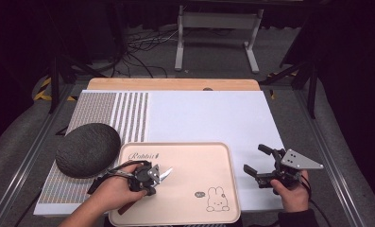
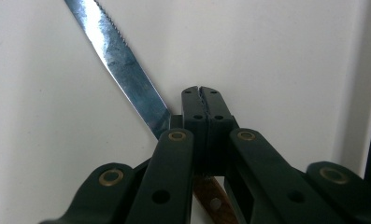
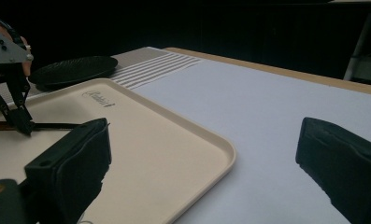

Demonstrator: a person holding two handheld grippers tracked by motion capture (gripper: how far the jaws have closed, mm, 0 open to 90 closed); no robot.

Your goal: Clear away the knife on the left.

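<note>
High view: L hand-held gripper (image 1: 152, 177) grips knife (image 1: 165, 174).

dark plate (image 1: 88, 150) flanking tray (image 1: 223, 156), mat (image 1: 208, 116) open

This looks like a lab or recording studio rather than a home. The bench (image 1: 208, 118) stands on grey carpet, ringed by dark curtains. Beyond the bench's far edge, loose cables (image 1: 142, 52) trail across the floor beside a white metal stand (image 1: 218, 28). Yellow-black hazard tape (image 1: 46, 90) marks the floor left of the bench.
</note>
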